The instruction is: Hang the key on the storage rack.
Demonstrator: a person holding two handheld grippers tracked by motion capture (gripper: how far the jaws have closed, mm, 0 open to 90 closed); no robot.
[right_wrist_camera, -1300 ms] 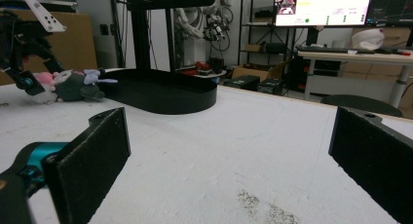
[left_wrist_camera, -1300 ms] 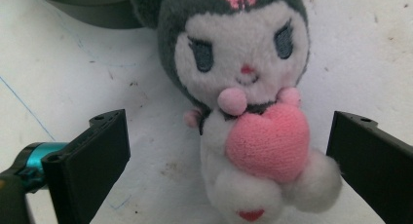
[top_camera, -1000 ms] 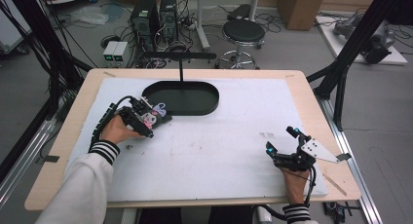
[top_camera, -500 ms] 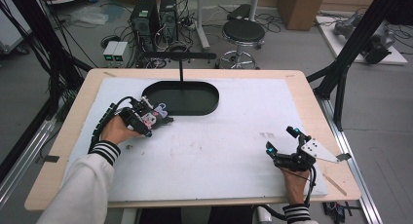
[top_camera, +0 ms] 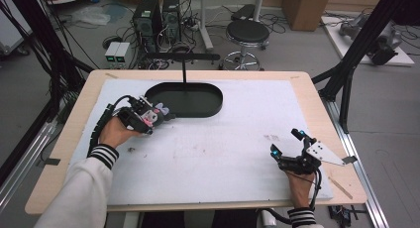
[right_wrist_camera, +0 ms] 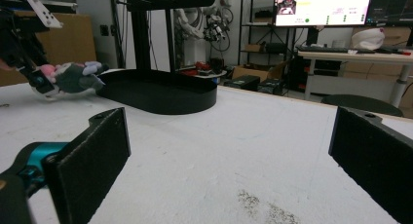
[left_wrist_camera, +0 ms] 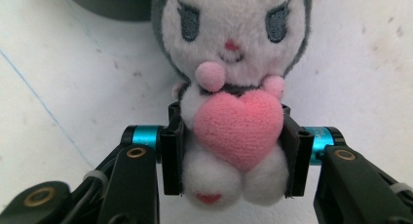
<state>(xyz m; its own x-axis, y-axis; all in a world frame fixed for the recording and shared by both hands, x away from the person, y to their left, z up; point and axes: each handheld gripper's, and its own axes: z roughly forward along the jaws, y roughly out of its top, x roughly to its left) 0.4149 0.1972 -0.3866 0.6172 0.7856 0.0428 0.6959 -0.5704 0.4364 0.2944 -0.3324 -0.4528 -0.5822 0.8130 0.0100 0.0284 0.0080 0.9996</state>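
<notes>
A small plush toy [left_wrist_camera: 229,78] with a white face, grey hood and a pink heart on its chest sits between the pads of my left gripper [left_wrist_camera: 234,153], which is shut on its body. In the high view the left gripper [top_camera: 154,116] holds the plush toy [top_camera: 159,110] just left of the black oval tray [top_camera: 185,100]. Across the table the plush toy [right_wrist_camera: 73,78] lies on its side by the tray [right_wrist_camera: 156,95]. My right gripper [top_camera: 286,143] rests near the table's front right, open, with nothing between its pads [right_wrist_camera: 92,156].
A black T-shaped stand [top_camera: 183,64] rises from the tray's far edge. The white foam mat [top_camera: 223,148] covers the wooden table. Small dark specks [right_wrist_camera: 263,204] mark the mat before the right gripper. Stool, computers and cables lie beyond the table.
The left gripper with the plush toy has edged slightly toward the tray. The right gripper has stayed where it was.
</notes>
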